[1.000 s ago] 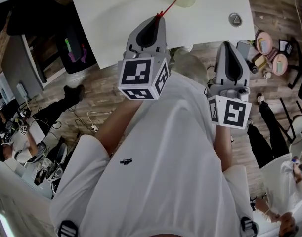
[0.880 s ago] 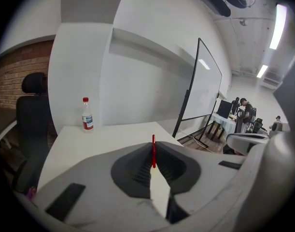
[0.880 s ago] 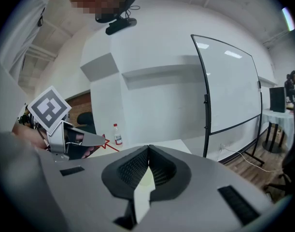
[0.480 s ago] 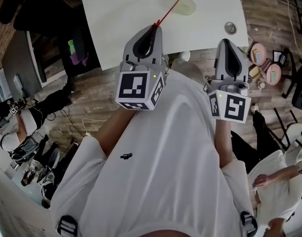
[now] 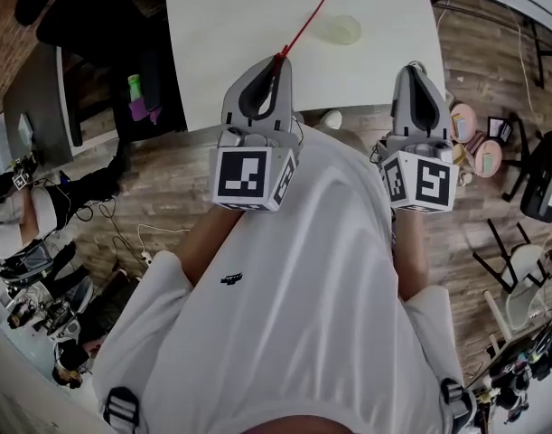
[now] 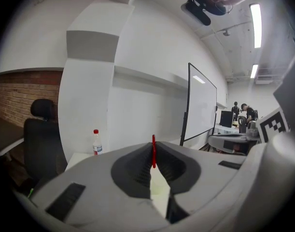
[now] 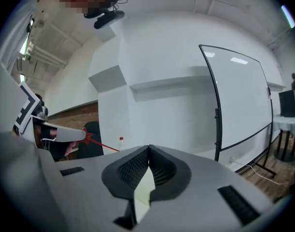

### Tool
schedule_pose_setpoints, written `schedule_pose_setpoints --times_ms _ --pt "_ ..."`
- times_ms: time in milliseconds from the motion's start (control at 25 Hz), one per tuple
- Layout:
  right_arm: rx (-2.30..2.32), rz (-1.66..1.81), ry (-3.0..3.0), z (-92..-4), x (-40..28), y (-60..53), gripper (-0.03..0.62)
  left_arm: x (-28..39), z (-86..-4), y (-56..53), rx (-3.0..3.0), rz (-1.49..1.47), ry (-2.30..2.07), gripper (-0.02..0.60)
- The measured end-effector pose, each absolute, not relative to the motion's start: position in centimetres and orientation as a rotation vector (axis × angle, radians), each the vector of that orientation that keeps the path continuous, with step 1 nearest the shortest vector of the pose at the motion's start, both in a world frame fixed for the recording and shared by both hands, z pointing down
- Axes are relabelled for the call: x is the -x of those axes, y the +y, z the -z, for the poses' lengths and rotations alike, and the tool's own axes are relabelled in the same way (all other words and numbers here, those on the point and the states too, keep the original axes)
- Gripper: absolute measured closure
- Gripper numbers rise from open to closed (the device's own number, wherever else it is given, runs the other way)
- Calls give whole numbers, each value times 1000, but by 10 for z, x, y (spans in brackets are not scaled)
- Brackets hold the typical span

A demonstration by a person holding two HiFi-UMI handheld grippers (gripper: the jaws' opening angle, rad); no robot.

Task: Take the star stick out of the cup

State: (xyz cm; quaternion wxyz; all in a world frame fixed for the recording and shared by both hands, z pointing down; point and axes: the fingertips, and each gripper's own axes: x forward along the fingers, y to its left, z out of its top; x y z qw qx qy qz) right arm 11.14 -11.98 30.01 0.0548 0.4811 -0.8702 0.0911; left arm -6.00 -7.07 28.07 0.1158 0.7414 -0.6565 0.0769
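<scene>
The left gripper stays clamped narrow on the star end of the red star stick, whose shaft runs off toward one o'clock. A second ago the stick's far tip lay over the pale cup. It has since drawn clear, and the cup now sits on the white table at about five o'clock of the tip, apart from the shaft. The stick looks out, so the removal seems done. The right gripper, at three o'clock of the left, is pinched together on nothing.
</scene>
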Motion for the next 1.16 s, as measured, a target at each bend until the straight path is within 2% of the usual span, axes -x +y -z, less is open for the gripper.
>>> schedule_pose_setpoints --times_ms 360,1160 --pt "-1250 -220 -2679 -282 -114 -128 591 59 -265 -81 -2195 -178 -1964 569" --pt "-1269 -275 -2689 -290 -143 -115 591 24 -275 -77 -2209 -197 -1898 569"
